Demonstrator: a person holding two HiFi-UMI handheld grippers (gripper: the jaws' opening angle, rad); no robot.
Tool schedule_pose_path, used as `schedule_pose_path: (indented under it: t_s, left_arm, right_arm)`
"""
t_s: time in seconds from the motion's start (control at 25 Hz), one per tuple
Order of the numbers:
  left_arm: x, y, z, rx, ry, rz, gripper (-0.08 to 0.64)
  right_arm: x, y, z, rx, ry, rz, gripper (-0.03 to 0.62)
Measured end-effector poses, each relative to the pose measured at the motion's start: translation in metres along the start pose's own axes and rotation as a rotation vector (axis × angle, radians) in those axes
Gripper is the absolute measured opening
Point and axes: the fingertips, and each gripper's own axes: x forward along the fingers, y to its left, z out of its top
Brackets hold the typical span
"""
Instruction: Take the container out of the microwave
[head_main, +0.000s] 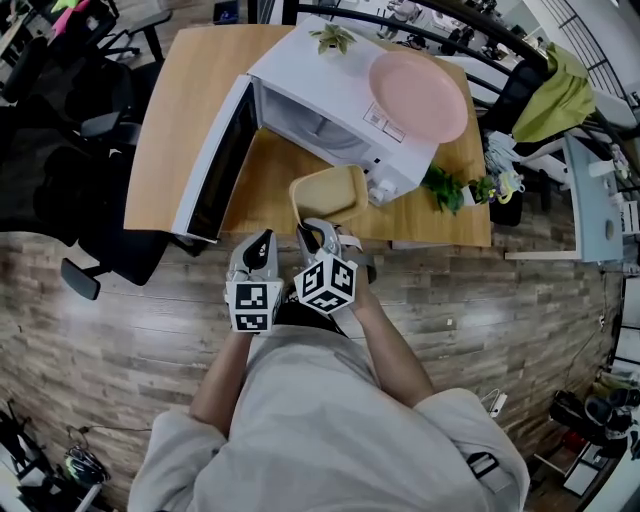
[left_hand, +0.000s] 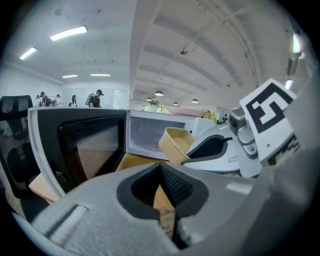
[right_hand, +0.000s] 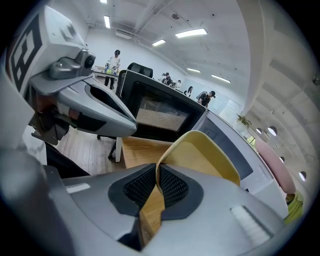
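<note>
Jaws of the right gripper are pinching, above the light wooden table and at six o'clock from the open white microwave, the rim of the shallow beige plastic container, outside the cavity. At its nine o'clock, the left gripper is keeping its jaws pressed together on nothing.

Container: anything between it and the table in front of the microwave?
Nothing visible. The container, held at its rim by the right tool, hangs over bare table; the microwave door stands off to its left.
</note>
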Motion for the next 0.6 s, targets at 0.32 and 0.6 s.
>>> schedule_pose_path:
  t_s: [0.32, 0.6]
  left_arm:
    - [-0.018, -0.008, -0.001, 0.035, 0.015, -0.005, 0.002]
    - [-0.013, -0.017, 0.005, 0.077, 0.014, -0.074, 0.002]
  right_arm:
    - [-0.019, 0.016, -0.007, 0.036, 0.007, 0.01, 0.034]
    - [-0.032, 0.015, -0.02, 0.101, 0.044, -0.037, 0.034]
